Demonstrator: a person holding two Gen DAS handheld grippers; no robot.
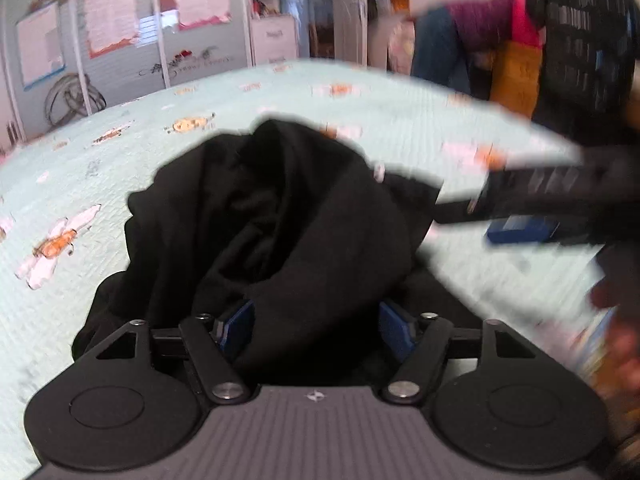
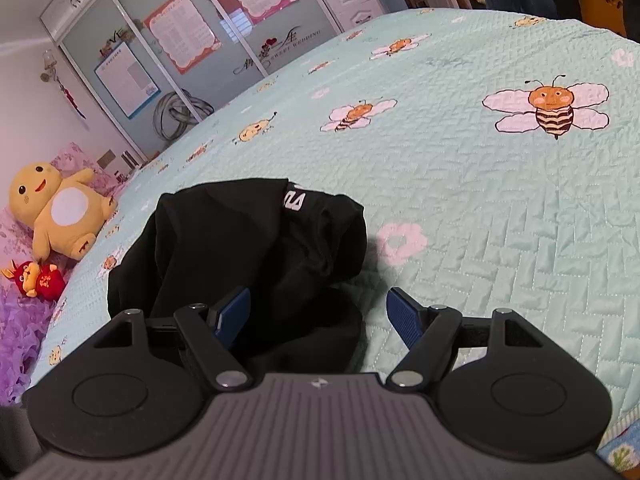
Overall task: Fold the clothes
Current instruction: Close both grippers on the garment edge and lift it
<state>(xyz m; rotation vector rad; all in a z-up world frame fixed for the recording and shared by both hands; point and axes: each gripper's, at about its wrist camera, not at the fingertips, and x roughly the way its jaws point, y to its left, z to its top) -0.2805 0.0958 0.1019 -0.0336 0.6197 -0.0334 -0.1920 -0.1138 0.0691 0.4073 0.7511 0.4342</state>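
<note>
Right wrist | black garment [image 2: 240, 248] crumpled | bedspread [image 2: 500, 208] bare rightward

L wrist: close, angled down | R wrist: same | shared: black garment [image 1: 280, 216], bedspread [image 2: 480, 200]

the crumpled garment [image 2: 248, 256] lies on the bedspread [image 2: 480, 208], near its near edge. far left of it a plush toy [image 2: 56, 216] sits by a smaller toy [image 2: 34, 280]. wardrobe doors [image 2: 168, 60] stand beyond the bed's far side.
</note>
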